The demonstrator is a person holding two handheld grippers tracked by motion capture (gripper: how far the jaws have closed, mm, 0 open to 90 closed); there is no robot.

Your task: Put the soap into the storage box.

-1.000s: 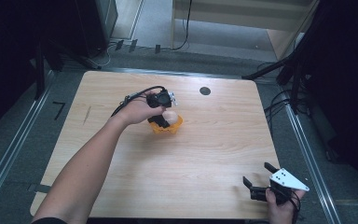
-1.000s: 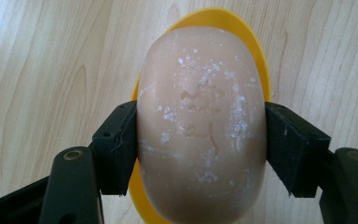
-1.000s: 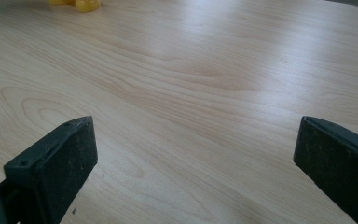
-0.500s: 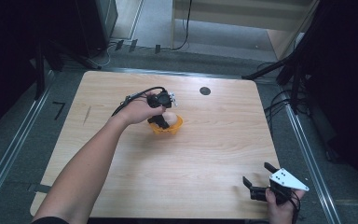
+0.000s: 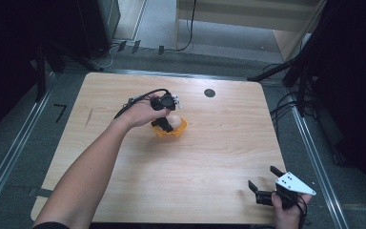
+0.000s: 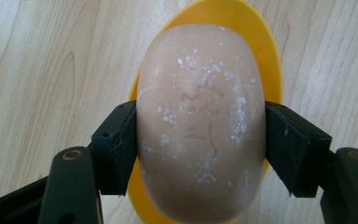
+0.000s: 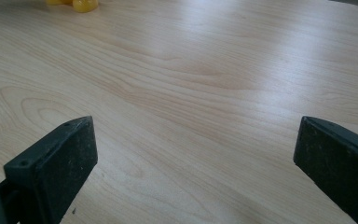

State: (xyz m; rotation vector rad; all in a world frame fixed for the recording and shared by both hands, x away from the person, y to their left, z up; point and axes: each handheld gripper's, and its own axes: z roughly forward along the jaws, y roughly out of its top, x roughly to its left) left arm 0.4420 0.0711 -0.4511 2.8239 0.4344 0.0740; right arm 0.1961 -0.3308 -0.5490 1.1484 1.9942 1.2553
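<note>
A pale peach oval bar of soap (image 6: 200, 121), dusted with white specks, sits lengthwise over a yellow dish (image 6: 256, 42). My left gripper (image 6: 200, 149) is shut on the soap, its black pads (image 6: 119, 144) pressing on both long sides. From above, the left gripper (image 5: 164, 121) points down at the soap (image 5: 174, 119) and the dish (image 5: 180, 130) near the table's middle. Whether the soap rests in the dish or hangs just above it is unclear. My right gripper (image 5: 262, 185) stands open at the front right corner, and in its own view the right gripper (image 7: 196, 154) has bare wood between its jaws.
The wooden table (image 5: 209, 157) has a small black round cap (image 5: 209, 92) near its far edge. A black cable (image 5: 138, 98) trails from the left gripper. Metal rails (image 5: 14, 148) run along both sides. The yellow dish (image 7: 85, 4) peeks in at the top left of the right gripper view.
</note>
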